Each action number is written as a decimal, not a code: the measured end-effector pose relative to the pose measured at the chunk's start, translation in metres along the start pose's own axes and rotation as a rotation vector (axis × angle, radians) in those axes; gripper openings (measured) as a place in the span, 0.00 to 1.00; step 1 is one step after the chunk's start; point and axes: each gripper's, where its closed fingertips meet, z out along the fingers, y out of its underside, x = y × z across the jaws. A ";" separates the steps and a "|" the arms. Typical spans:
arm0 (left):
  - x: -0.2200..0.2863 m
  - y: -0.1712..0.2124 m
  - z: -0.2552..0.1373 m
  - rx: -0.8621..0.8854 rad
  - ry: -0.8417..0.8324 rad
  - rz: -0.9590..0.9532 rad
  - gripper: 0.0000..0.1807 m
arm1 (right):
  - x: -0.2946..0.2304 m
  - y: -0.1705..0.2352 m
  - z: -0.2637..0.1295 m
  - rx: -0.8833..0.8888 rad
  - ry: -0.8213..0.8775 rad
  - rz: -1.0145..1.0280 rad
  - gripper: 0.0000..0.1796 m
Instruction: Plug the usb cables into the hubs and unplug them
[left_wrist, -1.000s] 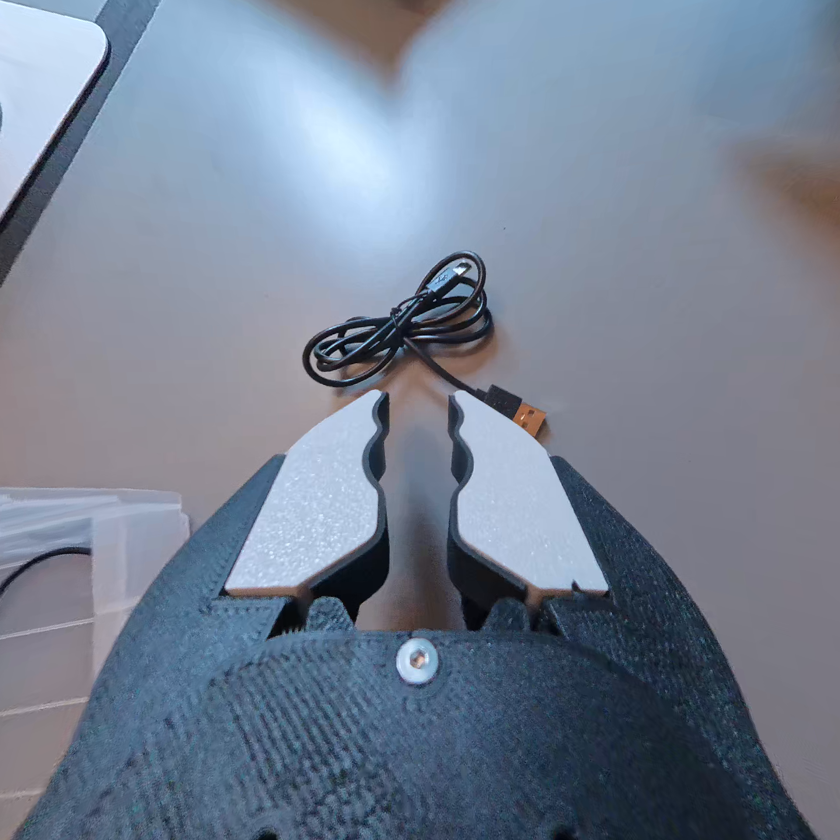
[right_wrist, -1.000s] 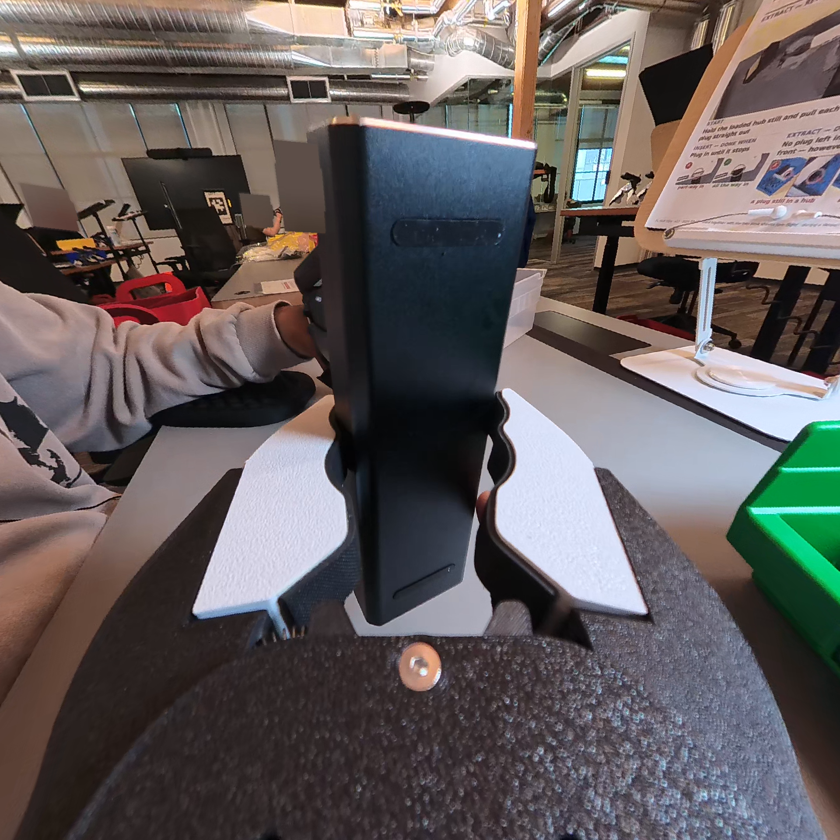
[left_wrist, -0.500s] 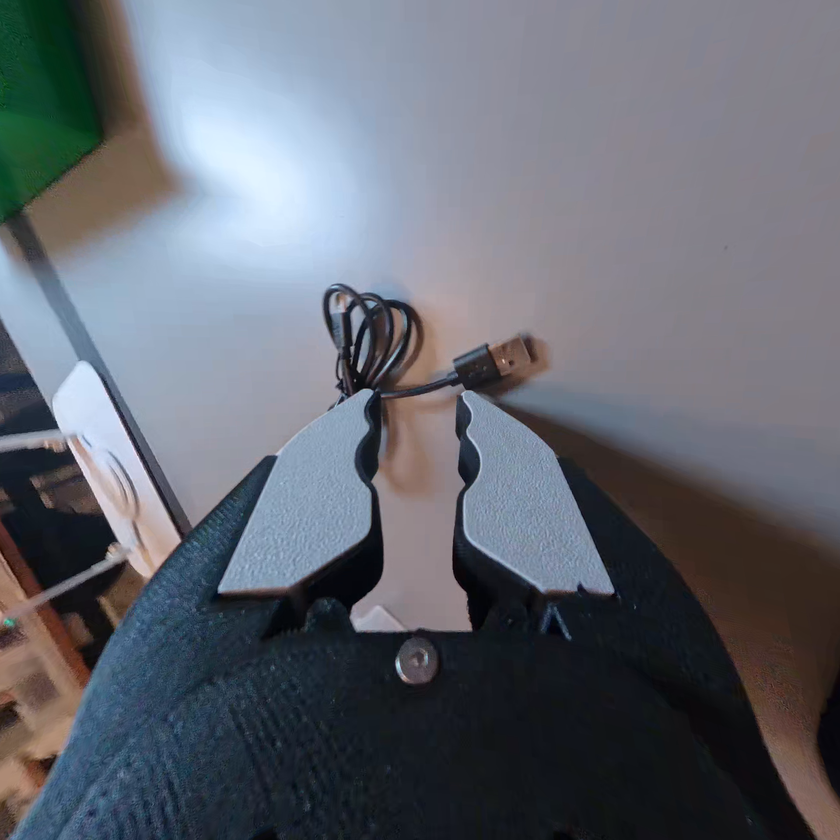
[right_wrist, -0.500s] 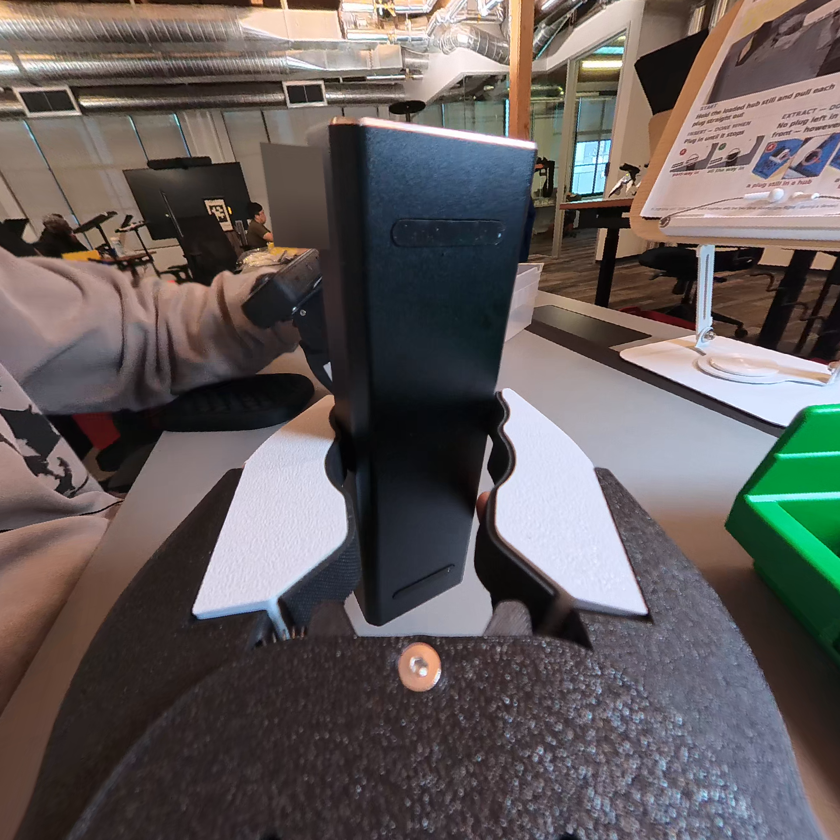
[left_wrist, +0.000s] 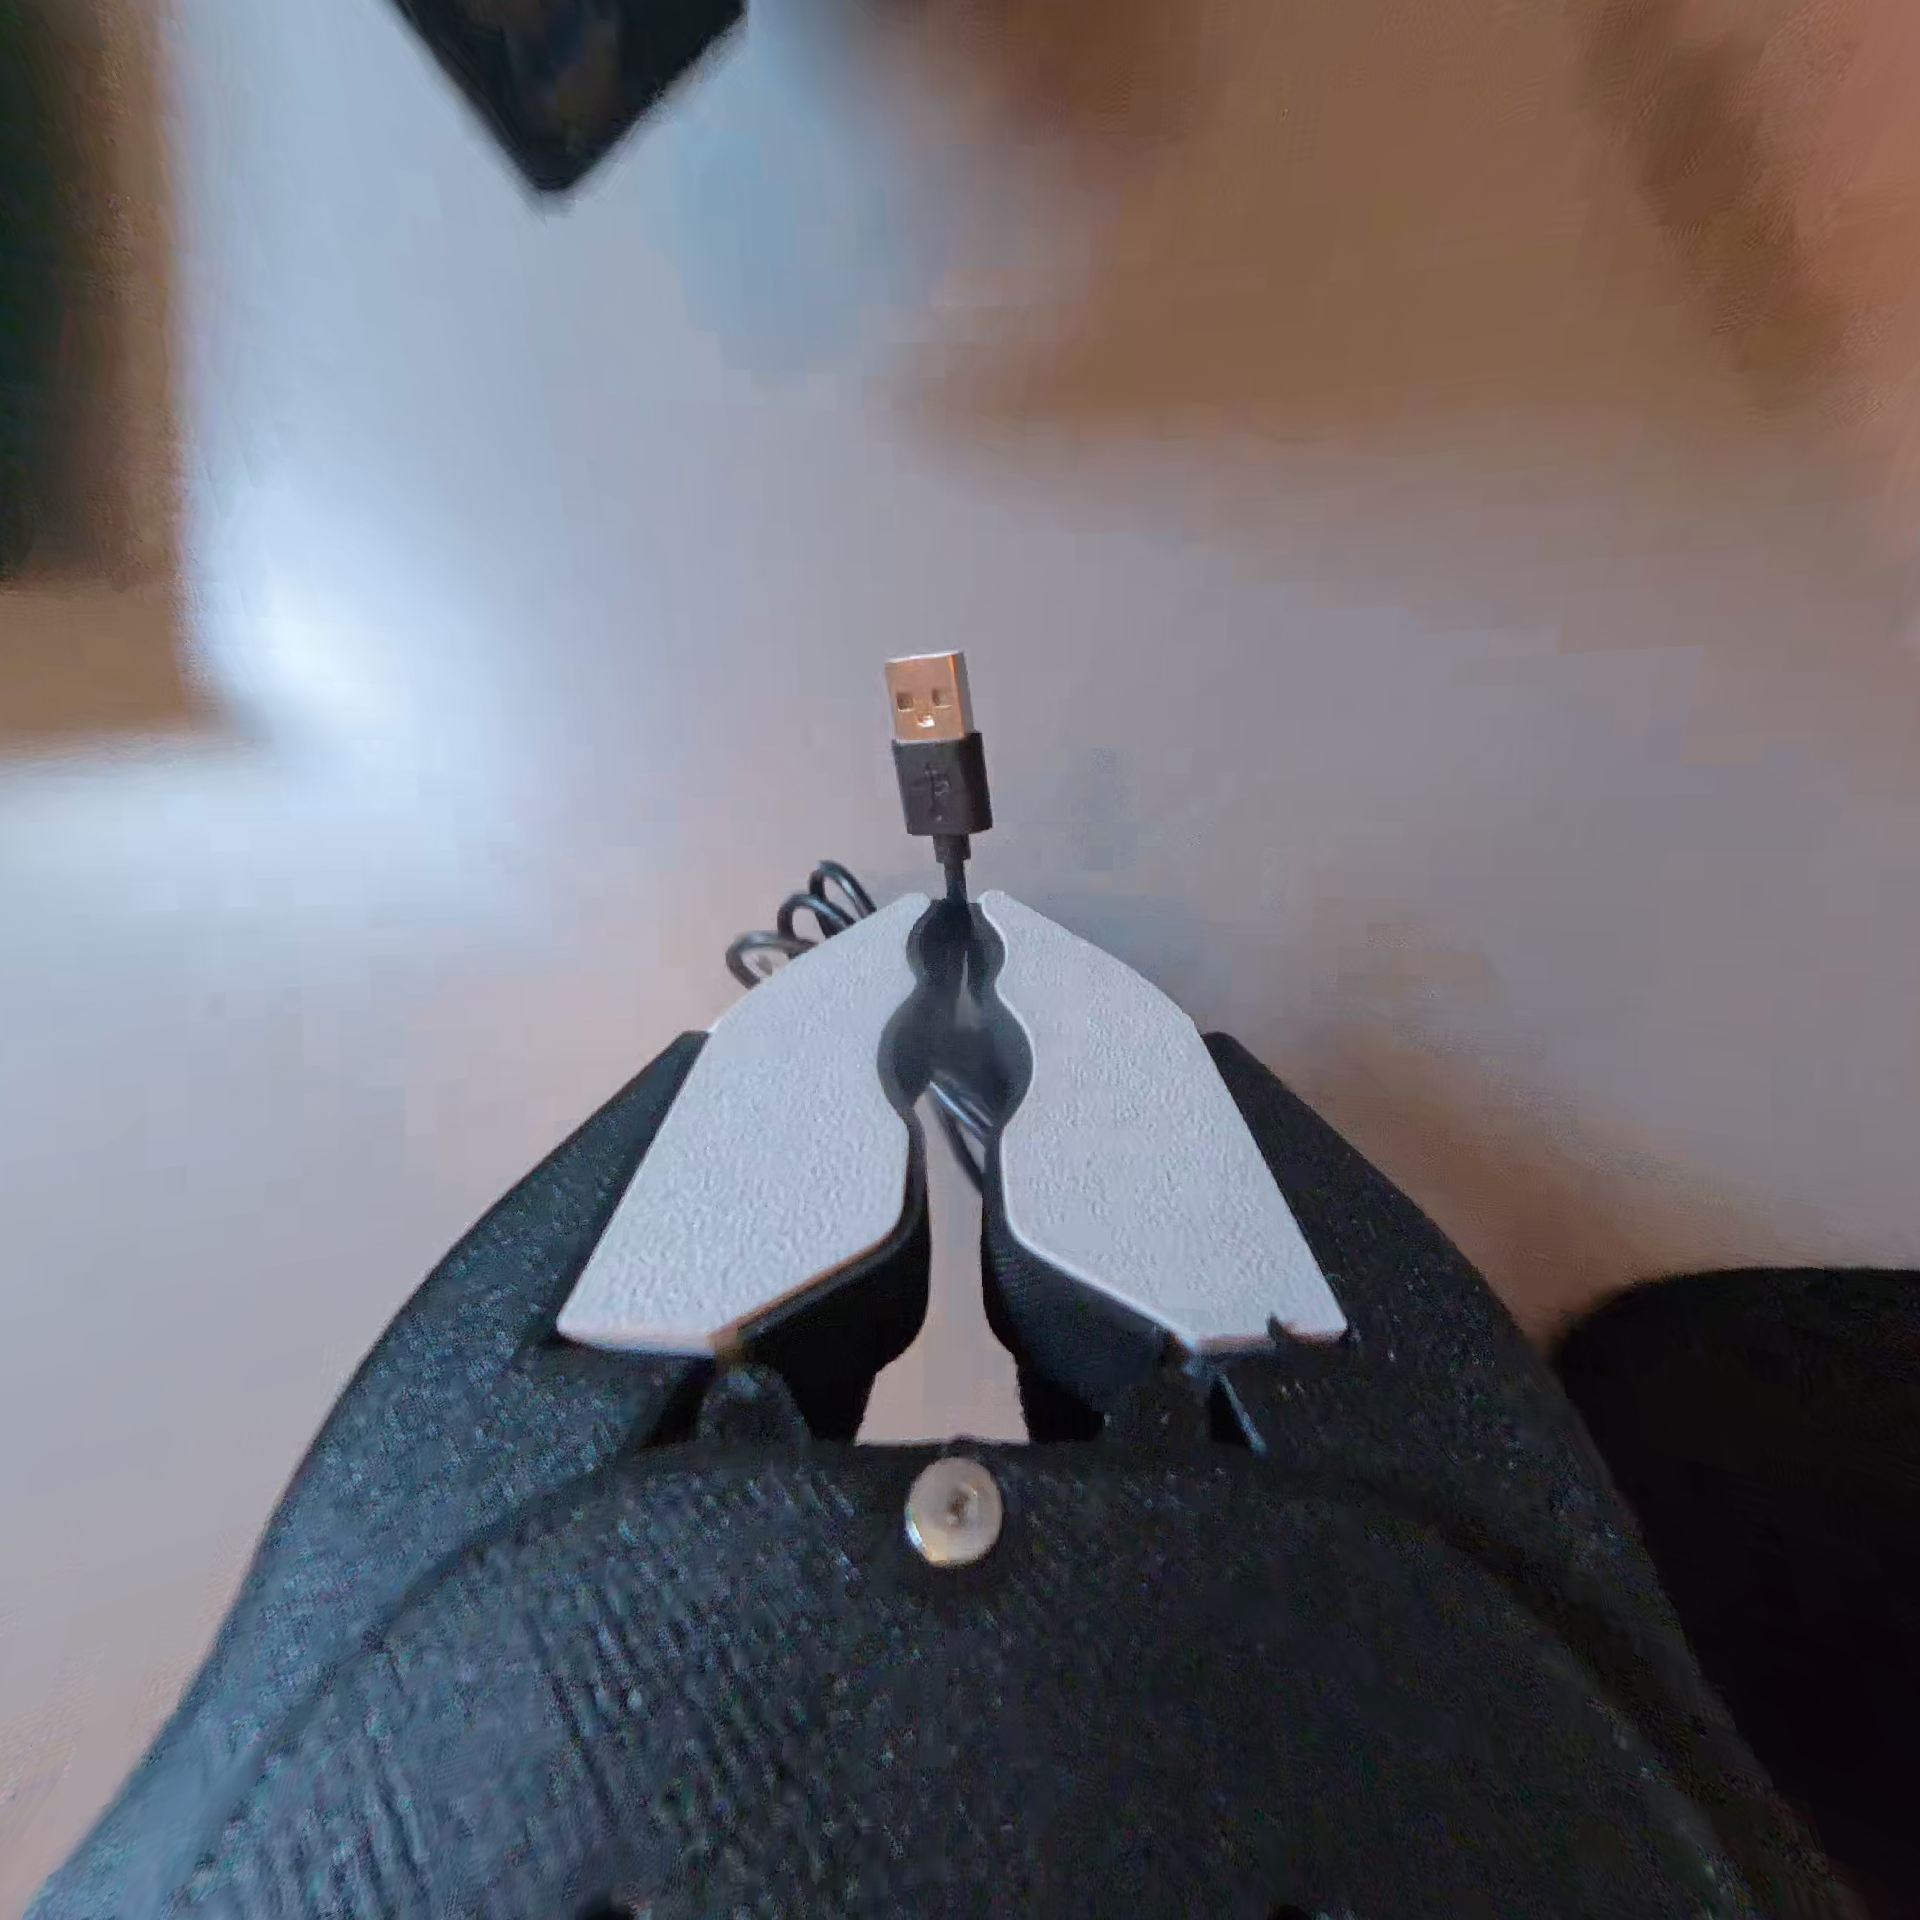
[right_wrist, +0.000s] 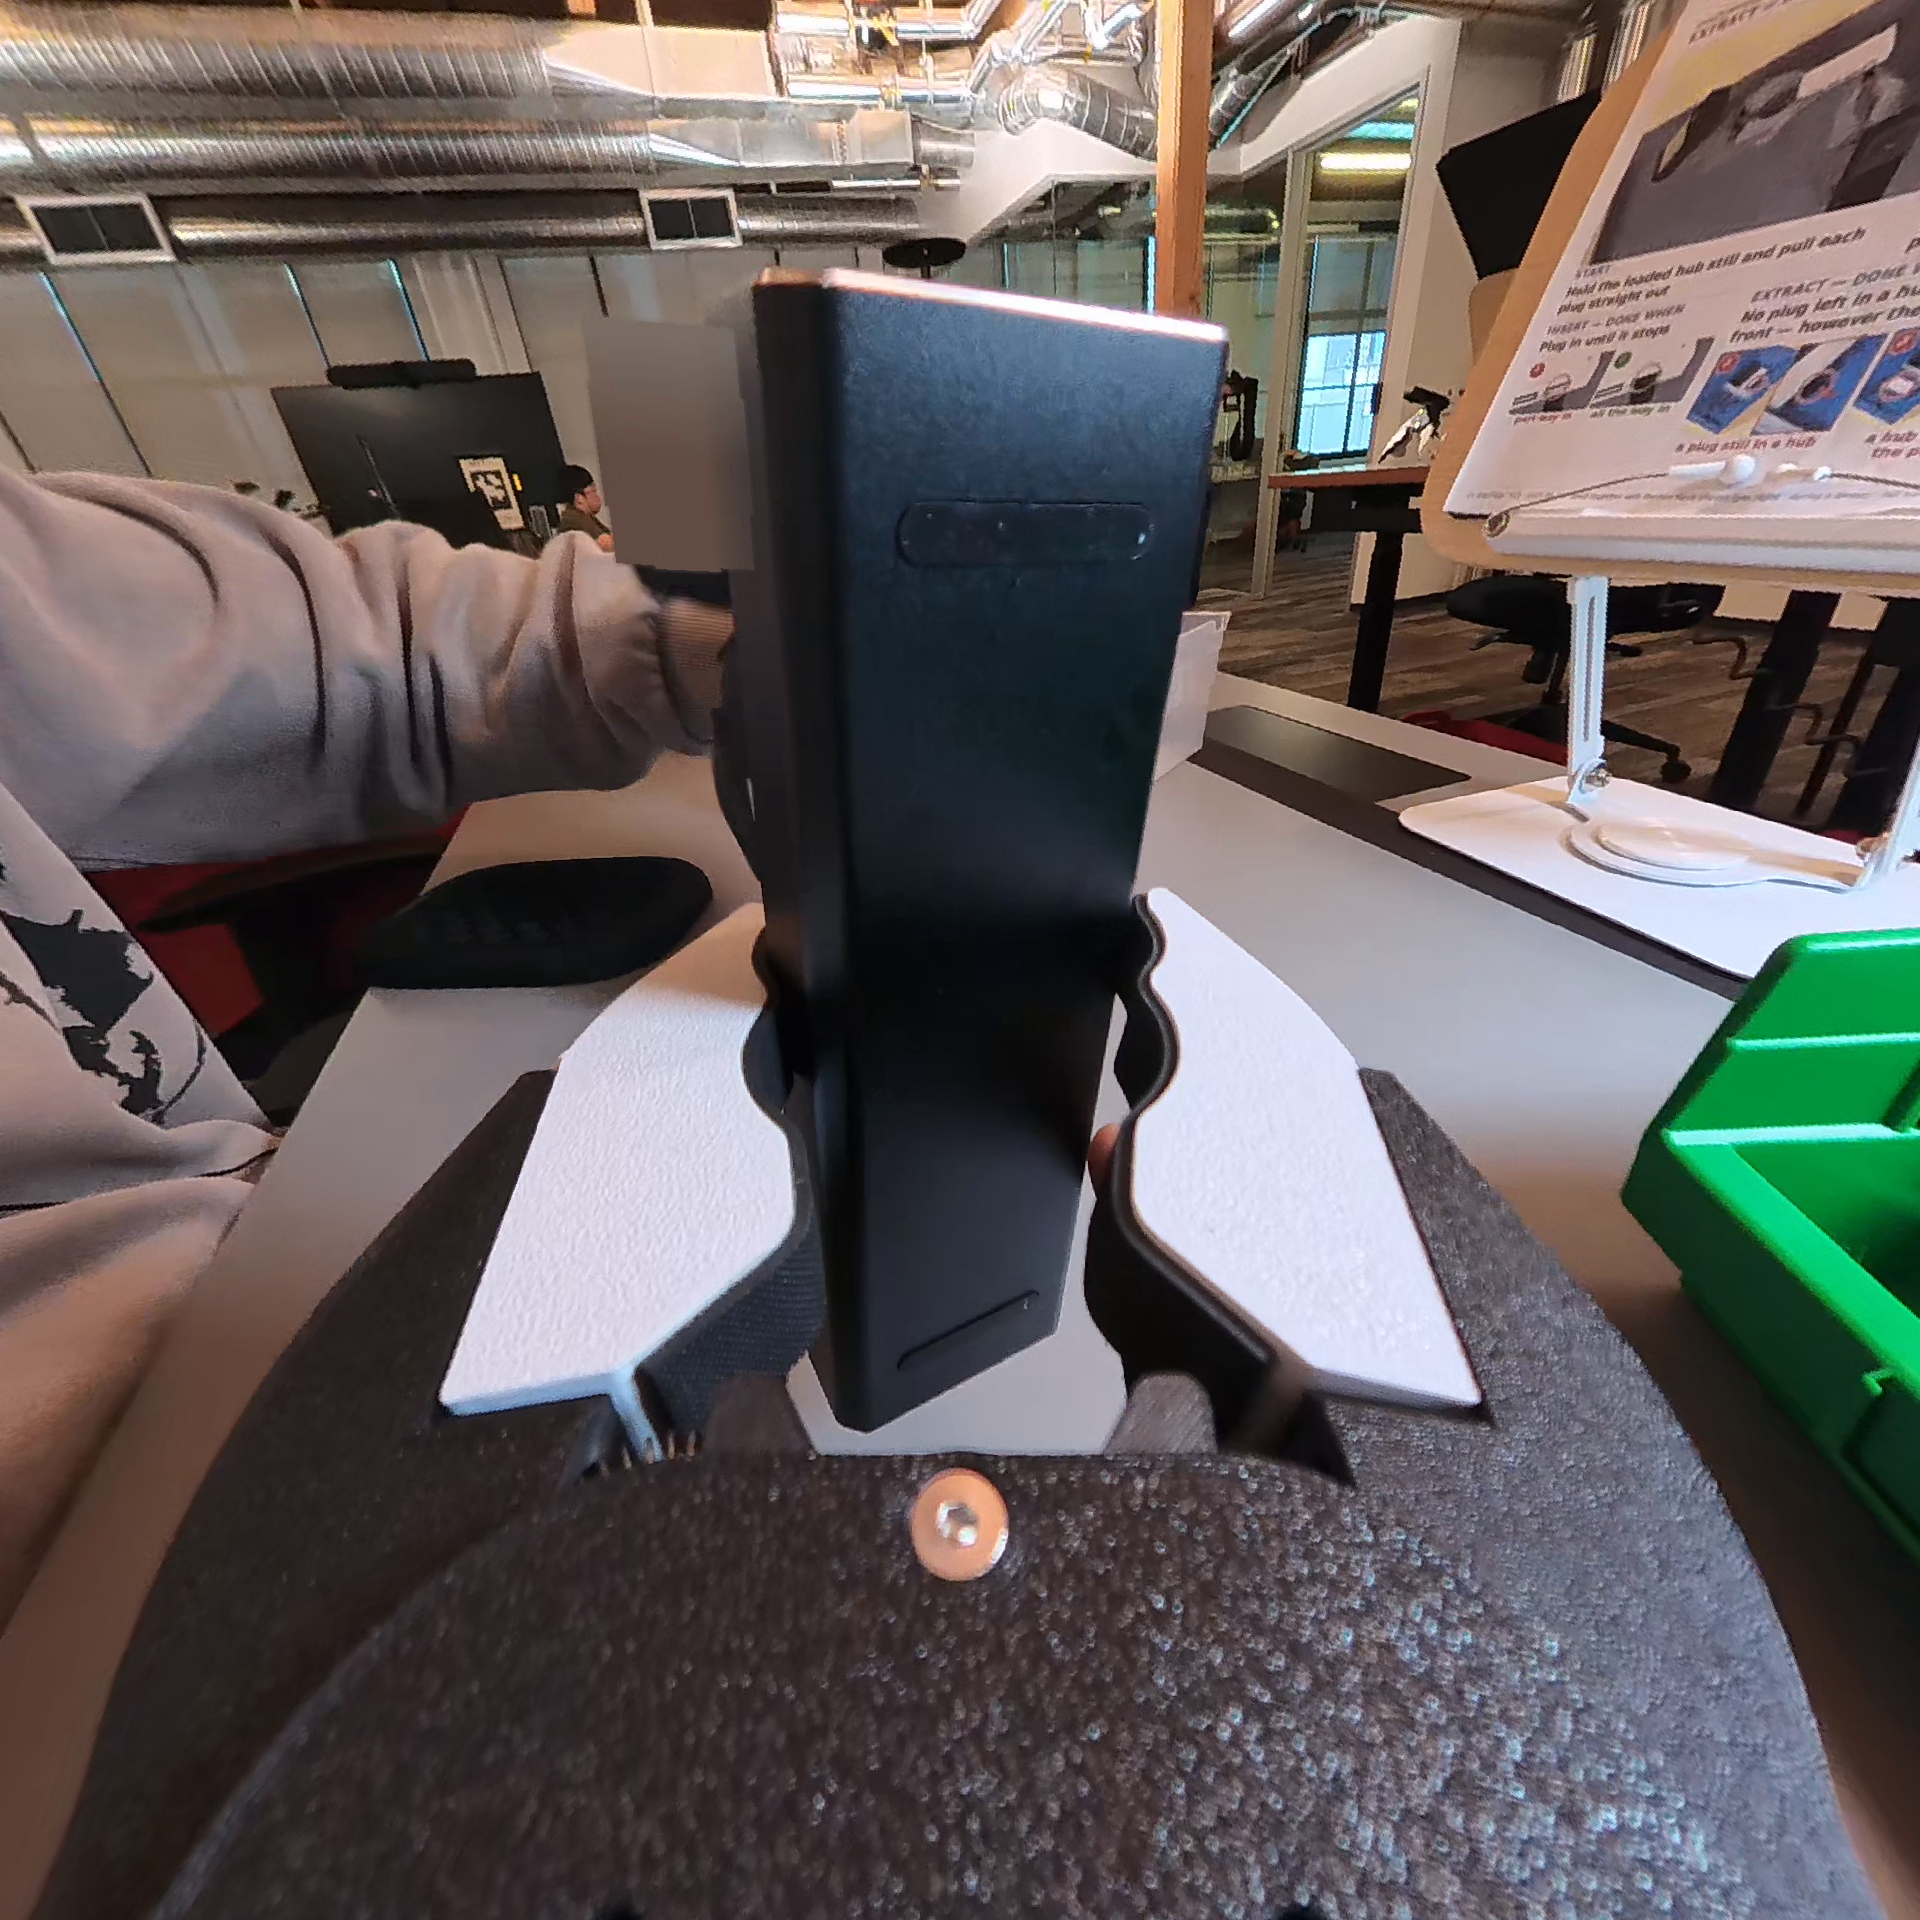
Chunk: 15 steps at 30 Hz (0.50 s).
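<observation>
My left gripper (left_wrist: 956, 909) is shut on the thin black USB cable just behind its plug. The USB plug (left_wrist: 935, 748) sticks up past the fingertips, black with a metal end. The rest of the cable's coil (left_wrist: 800, 925) hangs behind the left finger. My right gripper (right_wrist: 951, 940) is shut on a tall black hub (right_wrist: 977, 727), held upright between the white fingers (right_wrist: 634, 1174). The hub's ports do not show from this side. A dark corner, perhaps the hub (left_wrist: 561, 73), shows blurred at the top of the left wrist view.
A green bin (right_wrist: 1808, 1174) stands at the right. A white stand (right_wrist: 1683, 831) holds an instruction sheet at the back right. A person's grey sleeve (right_wrist: 312, 644) reaches across at the left. A grey table (right_wrist: 1351, 935) lies below.
My left gripper has shut on the cable, which lay on the table before, and lifted it so the plug points up. The right gripper and hub have stayed put. The sleeve has moved toward the hub.
</observation>
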 end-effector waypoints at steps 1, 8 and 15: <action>0.014 -0.016 -0.010 0.098 0.093 -0.071 0.02 | 0.000 -0.002 0.000 0.007 -0.003 0.003 0.34; 0.054 -0.025 -0.028 0.271 0.432 -0.392 0.10 | -0.009 -0.007 0.001 0.028 -0.041 0.024 0.34; -0.011 0.020 -0.003 0.147 -0.001 -0.592 0.11 | -0.007 -0.005 0.000 0.021 -0.033 0.029 0.34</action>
